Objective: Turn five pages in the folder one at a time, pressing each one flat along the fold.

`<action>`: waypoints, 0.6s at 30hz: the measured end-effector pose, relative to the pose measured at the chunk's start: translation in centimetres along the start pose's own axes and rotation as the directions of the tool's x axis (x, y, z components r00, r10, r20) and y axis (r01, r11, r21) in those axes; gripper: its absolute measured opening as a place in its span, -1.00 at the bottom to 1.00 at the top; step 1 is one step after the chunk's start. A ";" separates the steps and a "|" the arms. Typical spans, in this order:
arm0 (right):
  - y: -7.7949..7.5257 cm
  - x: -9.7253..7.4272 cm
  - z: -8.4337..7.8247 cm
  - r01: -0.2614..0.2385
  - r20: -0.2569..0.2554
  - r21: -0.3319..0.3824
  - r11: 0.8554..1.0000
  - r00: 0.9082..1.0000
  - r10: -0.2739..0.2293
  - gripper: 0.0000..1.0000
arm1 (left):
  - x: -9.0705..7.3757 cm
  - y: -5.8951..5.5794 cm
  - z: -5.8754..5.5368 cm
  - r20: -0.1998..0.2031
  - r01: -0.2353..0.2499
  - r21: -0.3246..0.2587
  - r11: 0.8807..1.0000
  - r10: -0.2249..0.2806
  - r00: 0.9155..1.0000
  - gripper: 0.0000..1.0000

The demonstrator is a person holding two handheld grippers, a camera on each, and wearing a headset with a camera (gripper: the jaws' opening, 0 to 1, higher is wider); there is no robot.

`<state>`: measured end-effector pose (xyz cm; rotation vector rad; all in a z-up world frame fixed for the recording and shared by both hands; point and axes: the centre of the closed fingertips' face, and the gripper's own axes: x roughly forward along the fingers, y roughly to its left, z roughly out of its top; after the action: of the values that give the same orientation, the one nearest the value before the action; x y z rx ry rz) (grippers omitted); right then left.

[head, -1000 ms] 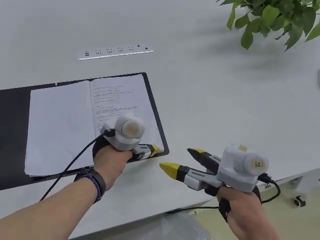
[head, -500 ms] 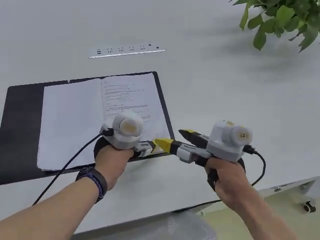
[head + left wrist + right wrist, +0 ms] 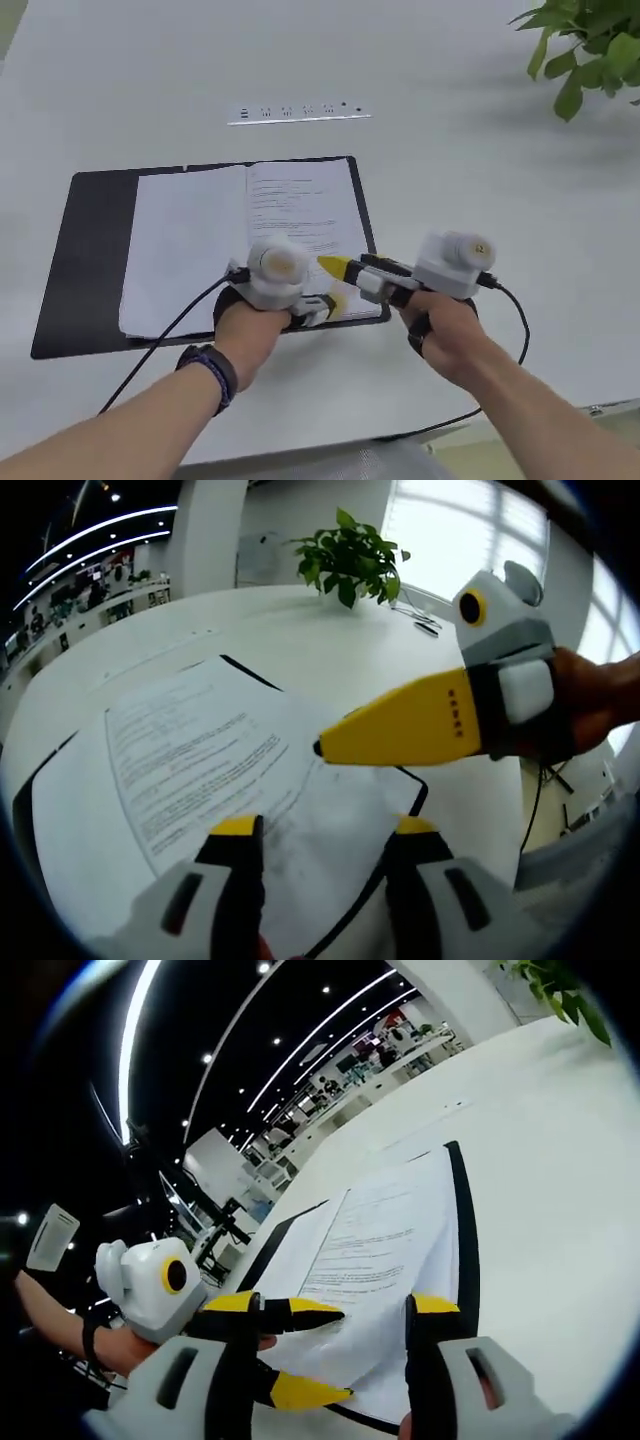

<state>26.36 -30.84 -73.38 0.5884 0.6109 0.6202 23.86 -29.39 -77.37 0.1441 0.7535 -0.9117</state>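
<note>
While the folder (image 3: 90, 250) lies open, left gripper (image 3: 323, 827) and right gripper (image 3: 333, 1303), both spread and empty, hover at a corner of the printed page (image 3: 300, 205); turning judged unfinished.

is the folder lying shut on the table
No, the folder lies open on the table, with its white pages spread face up.

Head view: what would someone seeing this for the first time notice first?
Two yellow-tipped tools, the left gripper and the right gripper, both open, meet over the lower right corner of the printed page. That page lies in an open black folder on the white table, with a green plant at the far right.
</note>
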 end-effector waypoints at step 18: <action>0.9 -1.7 0.4 -0.011 0.088 0.077 0.997 0.996 0.005 -0.98 | -6.1 1.1 -1.0 0.045 -0.058 -0.061 0.996 0.061 0.997 0.31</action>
<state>25.16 -31.50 -71.91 0.6873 0.5522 0.5771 21.87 -24.26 -74.41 0.0919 0.7284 -0.8327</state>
